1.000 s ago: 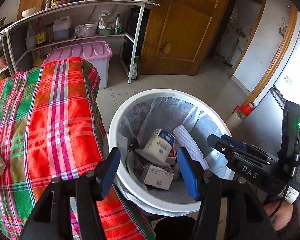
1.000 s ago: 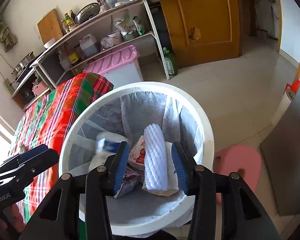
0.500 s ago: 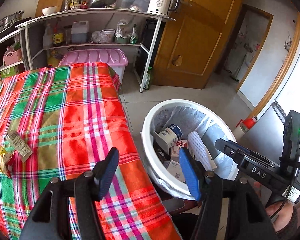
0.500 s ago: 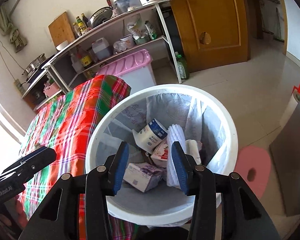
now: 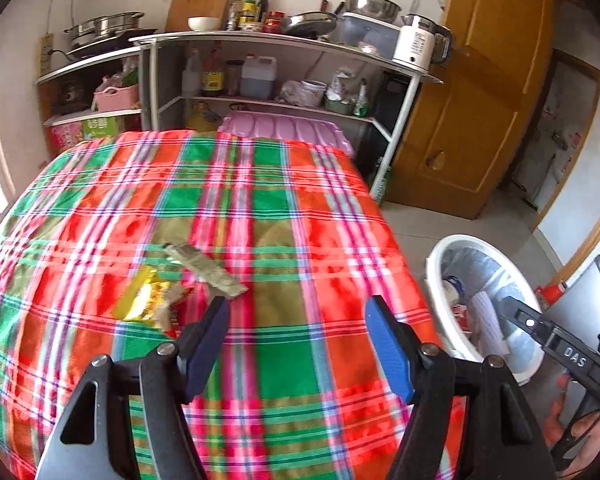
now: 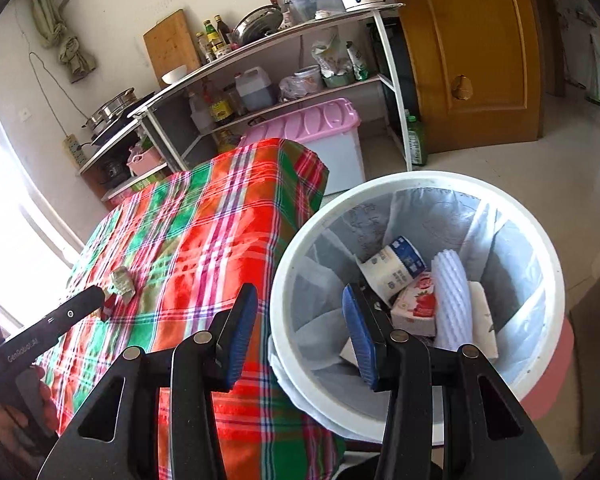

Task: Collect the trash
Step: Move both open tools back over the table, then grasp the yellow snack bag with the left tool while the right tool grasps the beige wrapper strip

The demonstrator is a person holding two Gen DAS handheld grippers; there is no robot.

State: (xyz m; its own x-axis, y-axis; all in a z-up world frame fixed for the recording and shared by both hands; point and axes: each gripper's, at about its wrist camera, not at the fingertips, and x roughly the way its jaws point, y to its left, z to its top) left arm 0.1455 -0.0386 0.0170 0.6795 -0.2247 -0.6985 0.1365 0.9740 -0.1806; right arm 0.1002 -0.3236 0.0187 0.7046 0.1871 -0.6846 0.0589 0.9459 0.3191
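Two wrappers lie on the plaid tablecloth (image 5: 308, 208): a greenish-grey flat wrapper (image 5: 204, 268) and a crumpled gold wrapper (image 5: 148, 298) beside it. My left gripper (image 5: 298, 322) hovers over the cloth just right of them, its jaws opening with nothing between them. The white lined trash bin (image 6: 416, 184) stands on the floor beside the table and holds a paper cup (image 6: 394, 268), a strawberry carton (image 6: 418, 306) and a white foam sleeve (image 6: 452, 300). My right gripper (image 6: 298, 322) hangs open and empty over the bin's near-left rim. The wrappers (image 6: 122, 280) also show there, far left.
A metal shelf rack (image 5: 260, 40) with bottles, pots and a kettle (image 5: 420, 44) stands behind the table. A pink-lidded storage box (image 6: 324, 128) sits under it. A wooden door (image 6: 472, 52) is beyond the bin. A red-capped bottle (image 5: 552, 290) stands on the floor.
My left gripper swung left from over the bin to above the tablecloth near the wrappers, its jaws widening. My right gripper drew back left, from above the bin's middle to its rim.
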